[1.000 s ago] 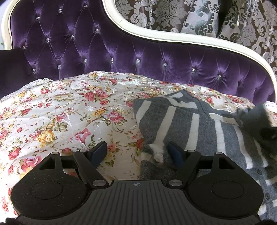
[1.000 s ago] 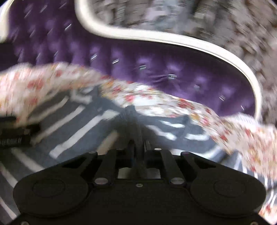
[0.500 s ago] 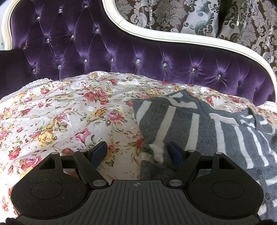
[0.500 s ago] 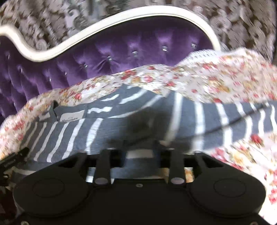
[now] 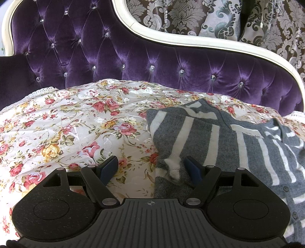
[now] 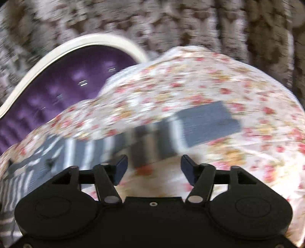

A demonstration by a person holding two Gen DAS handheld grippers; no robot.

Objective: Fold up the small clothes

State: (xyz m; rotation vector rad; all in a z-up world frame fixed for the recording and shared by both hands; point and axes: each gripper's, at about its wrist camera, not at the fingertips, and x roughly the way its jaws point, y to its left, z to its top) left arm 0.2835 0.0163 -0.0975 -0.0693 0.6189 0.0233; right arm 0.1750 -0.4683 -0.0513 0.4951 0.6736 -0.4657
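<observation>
A grey cardigan with white stripes (image 5: pixel 225 139) lies on the floral bedspread (image 5: pixel 72 126), its left sleeve folded over the body. My left gripper (image 5: pixel 151 167) is open, low over the bed at the cardigan's left edge, with its right finger (image 5: pixel 192 168) touching the fabric. In the blurred right wrist view the right sleeve (image 6: pixel 205 122) stretches out flat to the right. My right gripper (image 6: pixel 152 167) is open and empty just in front of that sleeve.
A purple tufted headboard (image 5: pixel 133 57) with a cream frame rises behind the bed. Damask curtains (image 5: pixel 209 17) hang behind it. The bedspread (image 6: pixel 238 85) extends right of the sleeve.
My right gripper was shut on the sleeve and carried it out to the right. It has now opened and let go. The left gripper has stayed still.
</observation>
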